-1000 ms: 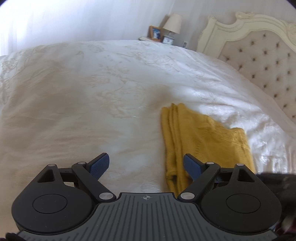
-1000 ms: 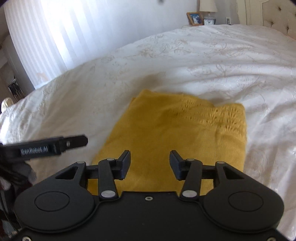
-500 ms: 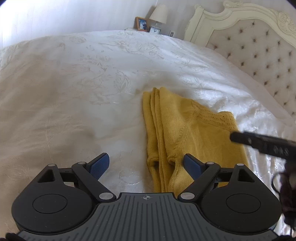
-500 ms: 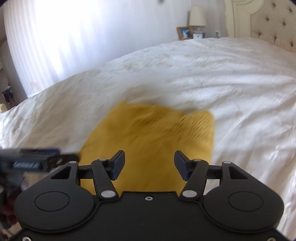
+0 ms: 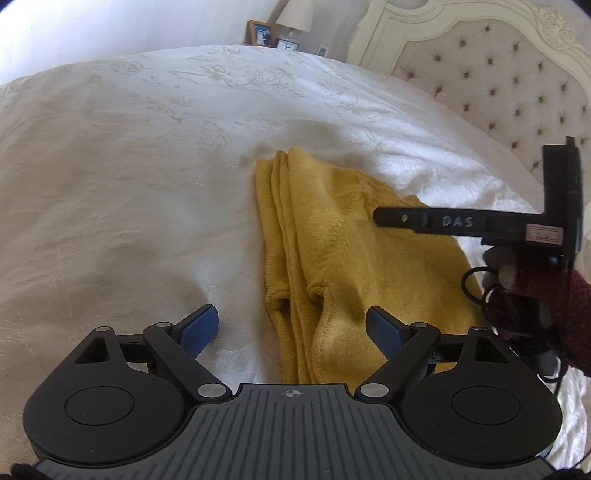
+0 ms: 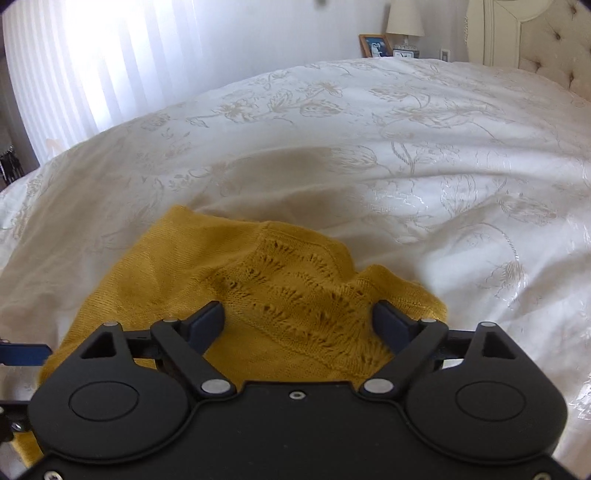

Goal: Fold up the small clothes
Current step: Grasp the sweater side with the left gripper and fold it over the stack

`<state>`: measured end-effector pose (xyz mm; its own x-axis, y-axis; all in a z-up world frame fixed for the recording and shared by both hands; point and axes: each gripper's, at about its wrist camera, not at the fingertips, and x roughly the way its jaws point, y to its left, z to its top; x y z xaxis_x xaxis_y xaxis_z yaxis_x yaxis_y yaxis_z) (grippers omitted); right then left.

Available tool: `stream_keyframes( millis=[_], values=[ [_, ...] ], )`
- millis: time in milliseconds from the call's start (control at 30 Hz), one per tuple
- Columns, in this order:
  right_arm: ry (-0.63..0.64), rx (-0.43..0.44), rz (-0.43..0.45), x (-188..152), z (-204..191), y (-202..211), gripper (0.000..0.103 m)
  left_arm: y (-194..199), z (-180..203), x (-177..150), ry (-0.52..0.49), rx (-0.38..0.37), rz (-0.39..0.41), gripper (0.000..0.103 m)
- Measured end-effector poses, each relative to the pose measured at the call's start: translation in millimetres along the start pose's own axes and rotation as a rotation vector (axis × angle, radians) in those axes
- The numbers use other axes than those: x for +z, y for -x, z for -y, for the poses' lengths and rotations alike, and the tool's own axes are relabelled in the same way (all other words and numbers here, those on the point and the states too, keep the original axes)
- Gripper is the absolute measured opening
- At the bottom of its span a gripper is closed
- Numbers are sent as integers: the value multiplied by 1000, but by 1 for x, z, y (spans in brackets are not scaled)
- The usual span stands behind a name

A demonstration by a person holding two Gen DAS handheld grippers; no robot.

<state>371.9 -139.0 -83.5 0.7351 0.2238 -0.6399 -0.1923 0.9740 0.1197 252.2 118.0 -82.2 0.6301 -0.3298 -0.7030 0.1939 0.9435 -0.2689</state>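
Observation:
A mustard-yellow knit garment (image 5: 332, 258) lies folded in layers on the white bedspread (image 5: 129, 184). My left gripper (image 5: 291, 328) is open and empty, its blue pads straddling the garment's near-left folded edge. My right gripper (image 6: 299, 321) is open and empty, low over the garment's lacy knit part (image 6: 288, 291). In the left wrist view the right gripper (image 5: 380, 217) reaches in from the right above the garment. A blue fingertip (image 6: 26, 353) of the left gripper shows at the left edge of the right wrist view.
A tufted headboard (image 5: 517, 85) stands at the right. A nightstand with a lamp (image 5: 293, 16), a photo frame (image 5: 260, 33) and a clock sits behind the bed. Bright curtains (image 6: 110, 55) hang at the back left. The bedspread stretches wide to the left.
Both grippers have moved in closer to the garment. The right gripper has opened wider and come into the left wrist view above the garment. The garment lies as before.

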Motion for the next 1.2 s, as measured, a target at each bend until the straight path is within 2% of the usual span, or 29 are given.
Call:
stream_keyframes(
  millis=[100, 200, 367, 500, 567, 700, 733, 933, 967, 1000, 1033, 1100, 1200],
  values=[
    [-29, 16, 62, -5, 6, 22, 88, 0, 2, -2, 8, -26, -16, 88],
    [-114, 29, 101, -14, 25, 44, 89, -2, 1, -4, 31, -63, -45, 88],
    [-266, 71, 56, -36, 61, 55, 91, -9, -1, -5, 64, -102, -92, 88],
    [-348, 165, 24, -48, 76, 45, 92, -20, -5, -6, 125, -230, -134, 88],
    [-390, 226, 12, -51, 80, 35, 93, -25, -3, -6, 120, -238, -137, 88],
    [-428, 314, 35, -49, 78, 19, 103, -33, 5, -5, 88, -265, -127, 91],
    [-435, 328, 41, -48, 77, 16, 103, -36, 6, -5, 93, -279, -122, 93],
    [-456, 378, 67, -42, 79, 2, 103, -41, 7, -7, 118, -329, -100, 92],
    [-458, 383, 72, -42, 79, 2, 103, -40, 7, -7, 124, -330, -96, 90],
    [-460, 388, 75, -42, 80, 2, 103, -39, 6, -8, 128, -327, -91, 76],
    [-462, 393, 80, -43, 81, 2, 103, -38, 5, -8, 131, -319, -86, 49],
    [-470, 408, 92, -48, 83, 7, 103, -41, 2, -8, 159, -338, -106, 20],
    [-481, 410, 116, -56, 84, 15, 103, -50, -6, -12, 242, -390, -122, 16]
  ],
)
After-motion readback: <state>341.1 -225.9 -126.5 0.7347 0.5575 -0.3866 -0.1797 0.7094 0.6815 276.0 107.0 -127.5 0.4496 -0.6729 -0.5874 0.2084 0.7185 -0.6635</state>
